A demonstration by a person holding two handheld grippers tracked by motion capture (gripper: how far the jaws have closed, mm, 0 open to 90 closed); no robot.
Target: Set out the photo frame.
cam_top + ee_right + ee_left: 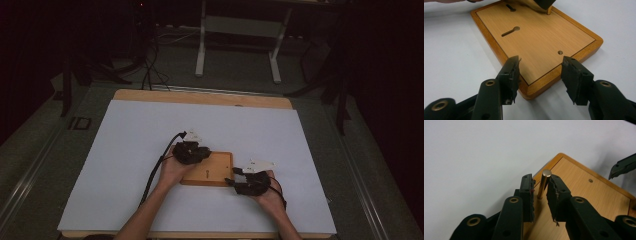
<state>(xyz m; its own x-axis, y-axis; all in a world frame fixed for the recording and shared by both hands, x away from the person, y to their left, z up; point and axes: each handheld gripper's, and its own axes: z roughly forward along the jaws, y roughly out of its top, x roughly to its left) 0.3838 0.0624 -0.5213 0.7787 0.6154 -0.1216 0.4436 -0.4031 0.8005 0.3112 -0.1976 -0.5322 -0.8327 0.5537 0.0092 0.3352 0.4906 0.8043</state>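
Two claws, one board (pixel 541 42), one pin (pixel 544 183).

1. Left tongs (pixel 540 192): centre of the high view, forearm entering from the bottom edge; jaws nearly closed, a narrow gap between them.
2. Right tongs (pixel 540 75): lower right of centre; jaws spread wide.
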